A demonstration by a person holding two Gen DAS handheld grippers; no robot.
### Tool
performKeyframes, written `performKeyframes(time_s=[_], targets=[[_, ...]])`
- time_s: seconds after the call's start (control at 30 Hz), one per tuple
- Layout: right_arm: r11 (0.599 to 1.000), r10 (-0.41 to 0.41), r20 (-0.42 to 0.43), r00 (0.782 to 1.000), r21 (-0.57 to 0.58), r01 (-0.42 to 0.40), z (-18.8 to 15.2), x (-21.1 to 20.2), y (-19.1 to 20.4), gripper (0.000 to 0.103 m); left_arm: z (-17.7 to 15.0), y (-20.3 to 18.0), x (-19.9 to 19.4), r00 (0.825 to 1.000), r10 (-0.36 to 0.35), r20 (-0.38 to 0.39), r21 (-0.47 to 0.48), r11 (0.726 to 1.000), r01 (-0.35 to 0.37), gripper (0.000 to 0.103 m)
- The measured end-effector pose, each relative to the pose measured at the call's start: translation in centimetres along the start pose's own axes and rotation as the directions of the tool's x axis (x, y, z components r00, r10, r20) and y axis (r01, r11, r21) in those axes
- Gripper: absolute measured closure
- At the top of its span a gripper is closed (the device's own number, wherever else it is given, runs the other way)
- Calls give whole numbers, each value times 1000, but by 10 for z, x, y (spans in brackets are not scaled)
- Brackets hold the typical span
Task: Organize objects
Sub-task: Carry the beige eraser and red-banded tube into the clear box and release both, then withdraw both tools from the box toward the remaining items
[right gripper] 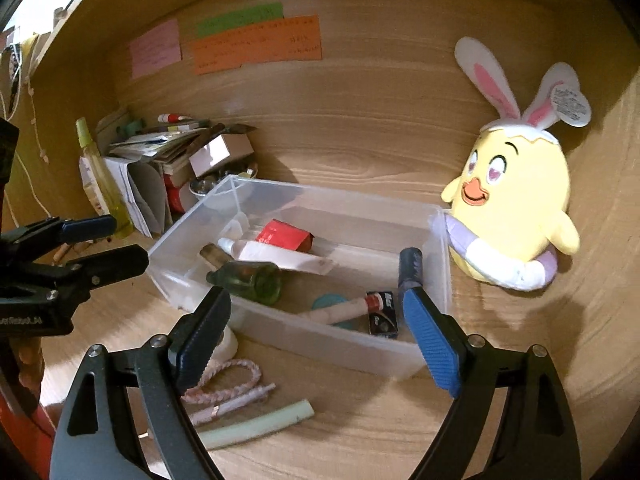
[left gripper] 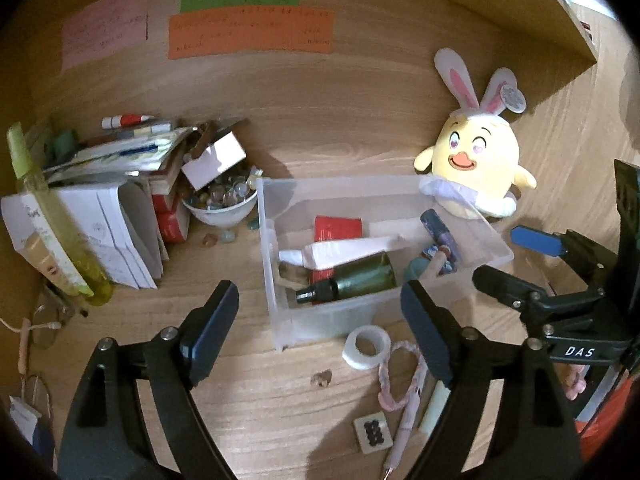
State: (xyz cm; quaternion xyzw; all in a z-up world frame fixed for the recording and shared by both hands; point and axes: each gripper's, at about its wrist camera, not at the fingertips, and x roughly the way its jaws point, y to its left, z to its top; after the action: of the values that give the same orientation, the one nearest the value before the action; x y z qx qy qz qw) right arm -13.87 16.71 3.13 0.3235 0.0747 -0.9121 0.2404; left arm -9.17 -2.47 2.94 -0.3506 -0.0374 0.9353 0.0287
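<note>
A clear plastic bin (left gripper: 272, 248) (right gripper: 436, 264) sits on the wooden desk and holds a green glass bottle (left gripper: 360, 278) (right gripper: 252, 280), a white tube (left gripper: 344, 252) (right gripper: 276, 256), a red box (left gripper: 338, 228) (right gripper: 286, 236) and other small items. My left gripper (left gripper: 320, 320) is open and empty, just in front of the bin. My right gripper (right gripper: 320, 332) is open and empty, over the bin's near wall; it also shows in the left wrist view (left gripper: 504, 260). On the desk before the bin lie a white tape roll (left gripper: 366, 347), a pink braided cord (left gripper: 390, 376) (right gripper: 228, 380), a pink pen (right gripper: 232, 404) and a pale green tube (right gripper: 260, 424).
A yellow chick plush with bunny ears (left gripper: 476, 160) (right gripper: 516, 208) leans at the bin's right end. Books and papers (left gripper: 120, 208) (right gripper: 144, 168), a bowl of glass beads (left gripper: 222, 200) and a yellow-green spray bottle (left gripper: 52, 216) (right gripper: 104, 184) stand at the left. A mahjong tile (left gripper: 372, 432) lies near.
</note>
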Motion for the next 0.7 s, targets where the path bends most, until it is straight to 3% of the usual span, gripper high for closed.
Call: performKeyframes(time_s=[0.37,0.7], targets=[[999,-9,-103,995,50,14,-42,8,-5,16,-40,12,14,996,6,-85,-10,1000,-7,20],[997,23,-218,976,76,-6,-74,29,14,16,-75,3,22,984,-63,-169,-17,998,61,20]])
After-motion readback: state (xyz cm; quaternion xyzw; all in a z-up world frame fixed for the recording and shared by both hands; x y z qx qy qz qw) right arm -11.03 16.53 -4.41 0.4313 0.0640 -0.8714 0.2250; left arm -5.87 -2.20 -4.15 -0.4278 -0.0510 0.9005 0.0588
